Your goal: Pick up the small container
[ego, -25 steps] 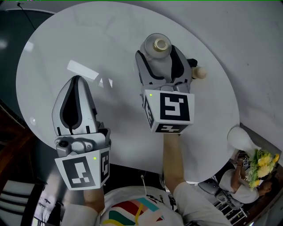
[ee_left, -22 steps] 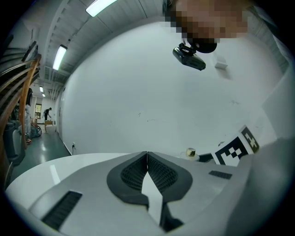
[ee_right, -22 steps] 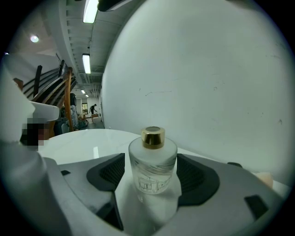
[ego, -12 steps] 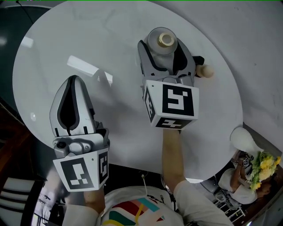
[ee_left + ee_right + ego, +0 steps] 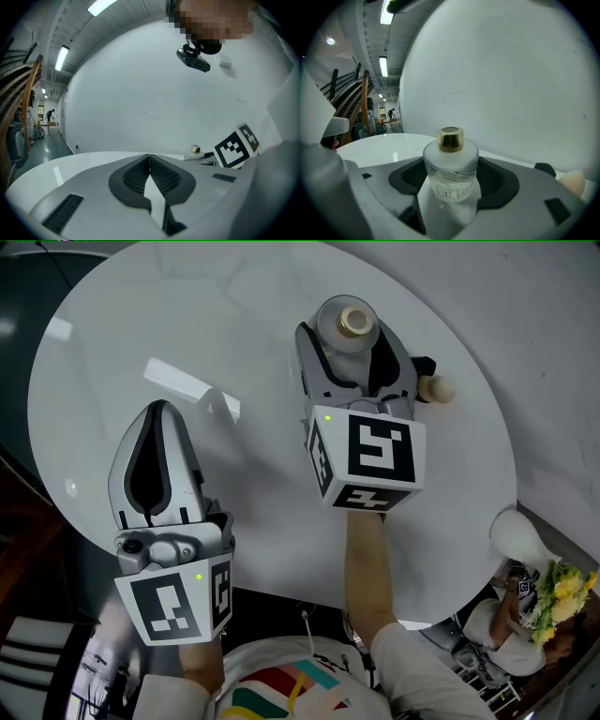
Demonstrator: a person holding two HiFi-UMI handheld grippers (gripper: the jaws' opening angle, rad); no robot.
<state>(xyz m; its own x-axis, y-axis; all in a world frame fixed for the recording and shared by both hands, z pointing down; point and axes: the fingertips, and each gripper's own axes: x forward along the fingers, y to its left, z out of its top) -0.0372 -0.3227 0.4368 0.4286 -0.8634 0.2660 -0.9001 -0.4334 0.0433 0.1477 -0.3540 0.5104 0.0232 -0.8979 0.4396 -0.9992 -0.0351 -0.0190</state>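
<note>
Head view: we note the bottle (image 5: pixel 348 324) at the table's (image 5: pixel 234 315) 1 o'clock, between the right gripper's (image 5: pixel 352 336) jaws; the left gripper (image 5: pixel 159 413) is at 7 o'clock.
Left gripper view: jaws pressed together, holding nothing.
Right gripper view: both pads clamp the frosted, gold-capped bottle, which is upright.

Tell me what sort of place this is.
Probably a large indoor hall or studio, not a home: a round white table before a plain white wall, and ceiling strip lights over a long corridor behind.
</note>
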